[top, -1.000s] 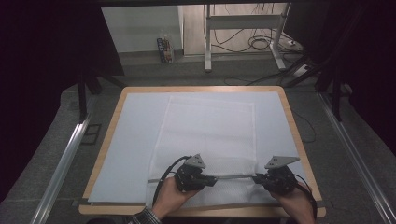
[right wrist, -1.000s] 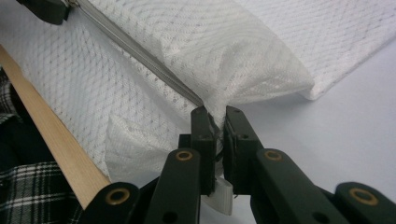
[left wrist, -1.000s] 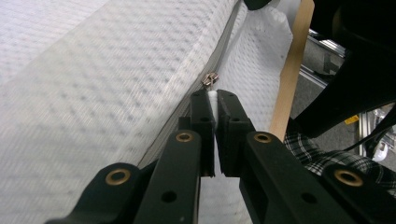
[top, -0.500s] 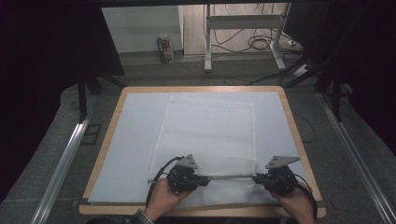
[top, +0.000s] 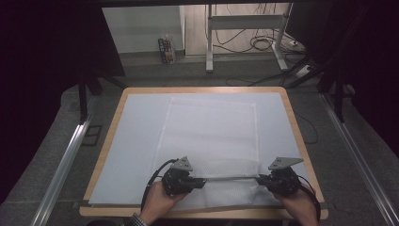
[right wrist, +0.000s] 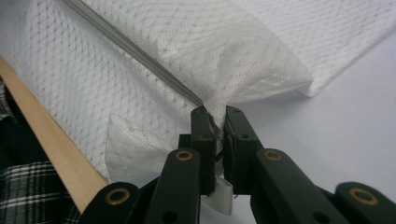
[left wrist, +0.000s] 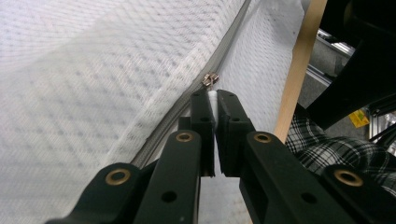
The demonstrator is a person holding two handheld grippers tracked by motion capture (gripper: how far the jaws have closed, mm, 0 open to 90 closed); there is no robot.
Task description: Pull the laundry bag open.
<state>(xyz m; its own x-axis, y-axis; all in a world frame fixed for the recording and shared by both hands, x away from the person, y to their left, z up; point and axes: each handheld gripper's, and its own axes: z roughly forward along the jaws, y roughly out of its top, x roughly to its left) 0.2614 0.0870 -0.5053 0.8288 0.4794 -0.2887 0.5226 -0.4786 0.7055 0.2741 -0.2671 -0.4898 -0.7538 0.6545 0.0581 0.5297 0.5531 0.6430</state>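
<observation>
A white mesh bag (top: pixel 211 127) lies flat on the white-covered table (top: pixel 131 141). Its grey zipper (top: pixel 230 178) runs along the near end, pulled taut between both grippers. My left gripper (top: pixel 203 181) is shut on a white pull tab just behind the metal slider (left wrist: pixel 210 79). In the left gripper view, the gripper (left wrist: pixel 214 95) sits on the zipper (left wrist: pixel 224 46) with mesh (left wrist: pixel 93 70) on both sides. My right gripper (top: pixel 259 180) is shut on the bag's bunched corner at the zipper's end. There the gripper (right wrist: pixel 215 114) pinches the mesh (right wrist: pixel 187 37) beside the zipper (right wrist: pixel 130 49).
The table's wooden rim (top: pixel 202 89) frames the white cover, and its near edge (right wrist: pixel 46 126) runs close behind both hands. A plaid sleeve (left wrist: pixel 336 149) shows beyond the edge. Metal rails (top: pixel 61 165) flank the table on the floor.
My left gripper has slid leftward along the zipper, away from the right gripper. The right gripper has held its place on the bag's corner.
</observation>
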